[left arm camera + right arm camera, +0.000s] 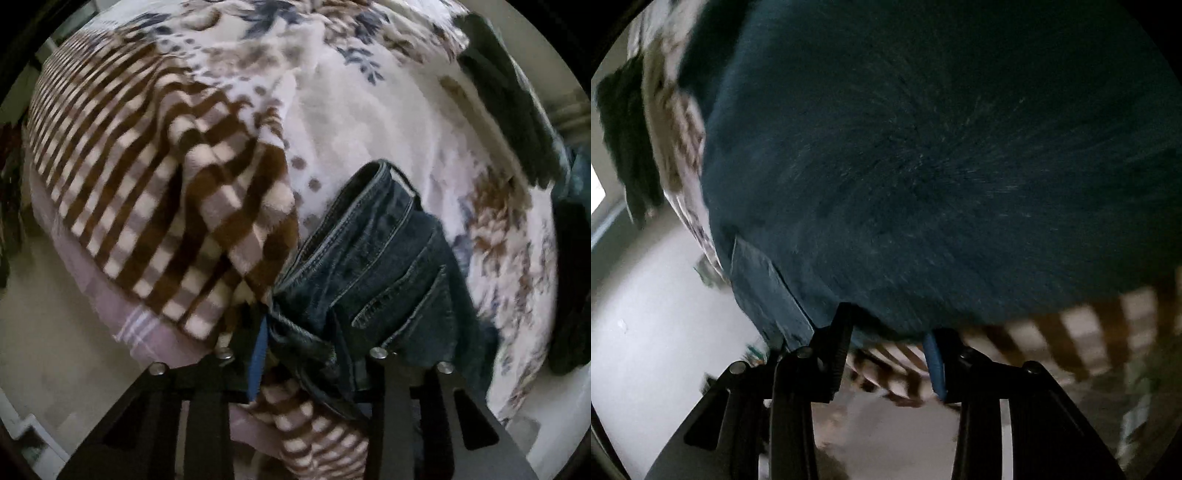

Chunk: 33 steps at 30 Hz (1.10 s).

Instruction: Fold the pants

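Dark blue jeans [373, 266] lie bunched on a bed, waistband and seams toward my left gripper [306, 354]. The left gripper's jaws stand apart, with the jeans' edge lying between them and over the right finger [384, 373]; I cannot tell if they press on it. In the right wrist view the jeans [923, 147] fill most of the frame, blurred. My right gripper [890, 354] is open at the cloth's lower edge, fingers just under it.
A brown and cream checked blanket [166, 199] covers the bed's left side. A white floral bedspread [362, 110] lies beneath. Dark green clothing [517, 110] lies at the right edge. Pale floor [665, 314] shows beside the bed.
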Tool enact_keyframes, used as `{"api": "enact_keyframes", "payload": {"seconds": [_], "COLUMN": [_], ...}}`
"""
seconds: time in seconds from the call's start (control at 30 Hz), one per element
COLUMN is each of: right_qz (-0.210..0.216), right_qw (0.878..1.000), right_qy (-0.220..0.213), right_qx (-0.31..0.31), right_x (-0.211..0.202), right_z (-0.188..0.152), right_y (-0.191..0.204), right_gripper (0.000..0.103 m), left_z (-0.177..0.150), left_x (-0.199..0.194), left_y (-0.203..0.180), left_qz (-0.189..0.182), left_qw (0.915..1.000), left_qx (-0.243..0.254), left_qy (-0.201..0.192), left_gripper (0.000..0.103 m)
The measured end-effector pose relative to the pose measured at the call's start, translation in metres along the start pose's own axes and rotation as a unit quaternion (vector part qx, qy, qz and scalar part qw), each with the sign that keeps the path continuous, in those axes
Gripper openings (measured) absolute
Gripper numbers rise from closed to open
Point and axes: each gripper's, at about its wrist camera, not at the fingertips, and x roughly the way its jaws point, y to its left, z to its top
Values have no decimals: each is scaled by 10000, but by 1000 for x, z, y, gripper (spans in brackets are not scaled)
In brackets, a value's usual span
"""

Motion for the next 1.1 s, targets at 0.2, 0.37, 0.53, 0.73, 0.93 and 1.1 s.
{"api": "enact_keyframes", "payload": {"seconds": [0.2,0.37,0.53,0.73,0.93,1.1], "right_qz": [-85,-332,-330,-351,-699,-285], "right_qw": [9986,9969,9976,9974,9943,9915], "right_qy": [-448,-376,-300,-146,104,-38], "right_qx": [-251,-600,-521,-614,-797,-1269], "right_x": [-10,-10,-3,-12,13,-29], "right_z": [-19,-47,-33,-40,-14,-21], "right_y": [12,16,24,18,9,12], "right_gripper": [8,7,7,7,15,85], "left_z": [-9,-5,-1,-16,-6,-39], "left_x": [-19,19,16,-19,14,-27], "left_y": [5,-2,-11,-1,13,-58], "left_qz": [-233,47,159,113,300,1122], "left_qw": [9996,9998,9996,9991,9995,9810], "left_qx": [-150,-151,-25,76,-36,1509], "left_qy": [-21,154,-229,-395,135,-481], "left_gripper": [33,35,13,12,24,73]}}
